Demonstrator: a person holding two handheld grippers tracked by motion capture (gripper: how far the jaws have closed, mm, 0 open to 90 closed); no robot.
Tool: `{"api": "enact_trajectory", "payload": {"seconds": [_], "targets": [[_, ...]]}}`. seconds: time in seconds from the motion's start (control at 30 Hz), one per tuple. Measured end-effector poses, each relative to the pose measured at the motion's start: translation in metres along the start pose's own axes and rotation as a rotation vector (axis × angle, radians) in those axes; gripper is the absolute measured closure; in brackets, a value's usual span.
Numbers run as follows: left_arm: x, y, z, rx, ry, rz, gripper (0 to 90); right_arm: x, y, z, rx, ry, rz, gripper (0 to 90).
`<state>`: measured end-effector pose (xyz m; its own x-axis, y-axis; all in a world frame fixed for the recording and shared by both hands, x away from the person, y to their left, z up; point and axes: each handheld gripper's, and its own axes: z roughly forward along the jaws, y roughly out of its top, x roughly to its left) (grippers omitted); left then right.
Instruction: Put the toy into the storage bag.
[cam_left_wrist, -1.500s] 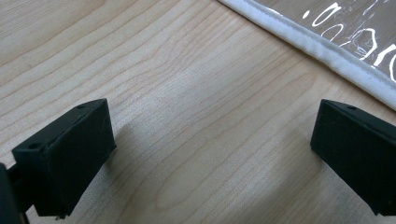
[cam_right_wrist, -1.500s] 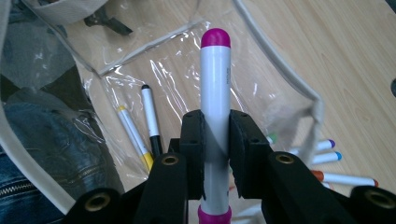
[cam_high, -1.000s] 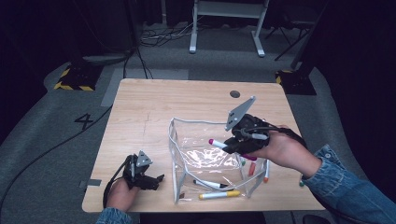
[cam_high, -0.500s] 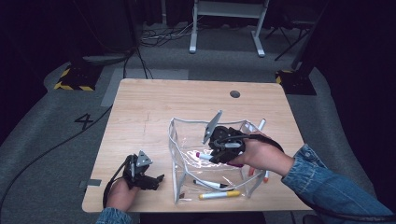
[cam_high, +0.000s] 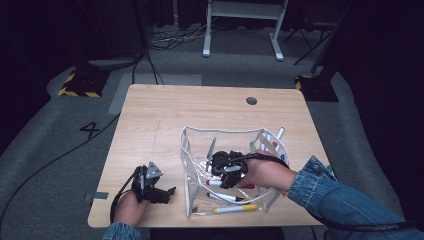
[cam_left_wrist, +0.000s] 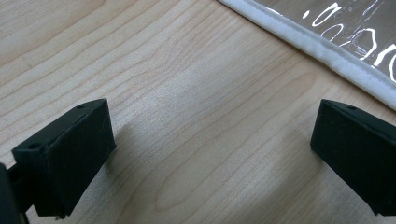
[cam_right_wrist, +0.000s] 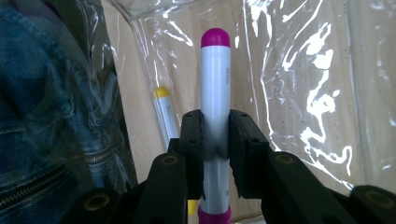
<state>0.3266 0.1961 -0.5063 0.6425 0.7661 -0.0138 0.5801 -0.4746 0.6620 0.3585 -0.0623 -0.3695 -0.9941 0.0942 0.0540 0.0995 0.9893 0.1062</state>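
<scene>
- My left hand (cam_high: 129, 206) rests low on the near left corner of the table (cam_high: 165, 115), forearm coming in from the bottom edge, wrist level.
- It holds my left gripper (cam_high: 169, 192) lying flat on the wood, pointed toward the clear pouch (cam_high: 190, 150). In the left gripper view its jaws stand wide apart with nothing but bare wood between them, and the pouch's white seam (cam_left_wrist: 327, 56) runs just beyond them.
- The clear pouch stands open-topped right of centre, its white-edged walls bowed outward. A yellow-capped marker (cam_high: 235, 208) lies along its near edge, and more markers stand against its far right wall.
- My right hand (cam_high: 265, 172) reaches in from the right, denim sleeve (cam_high: 330, 192) behind it, wrist bent down so that the hand is inside the pouch.
- My right gripper (cam_high: 212, 182) is clamped on a white marker with magenta caps (cam_right_wrist: 215, 107); the right gripper view shows both pads pressed on its barrel, one cap ahead of the jaws, one behind. The marker is held low inside the pouch, just beside the yellow-capped one.
</scene>
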Motion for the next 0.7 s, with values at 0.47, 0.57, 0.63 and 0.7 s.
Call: {"api": "enact_trajectory", "payload": {"seconds": [0.47,0.57,0.63,0.7], "targets": [[0.0,0.0,0.0,0.0,-0.001,-0.002,0.0,0.006,0.005,0.017,0.075,0.015,-0.053,76.3],[0.0,0.0,0.0,0.0,-0.001,-0.002,0.0,0.008,0.007,0.019,0.084,0.012,-0.06,76.2],[0.0,0.0,0.0,0.0,0.0,0.0,0.0,0.007,0.007,0.019,0.087,0.012,-0.062,76.1],[0.0,0.0,0.0,0.0,-0.001,-0.002,0.0,0.007,0.007,0.02,0.091,0.014,-0.063,76.0]]}}
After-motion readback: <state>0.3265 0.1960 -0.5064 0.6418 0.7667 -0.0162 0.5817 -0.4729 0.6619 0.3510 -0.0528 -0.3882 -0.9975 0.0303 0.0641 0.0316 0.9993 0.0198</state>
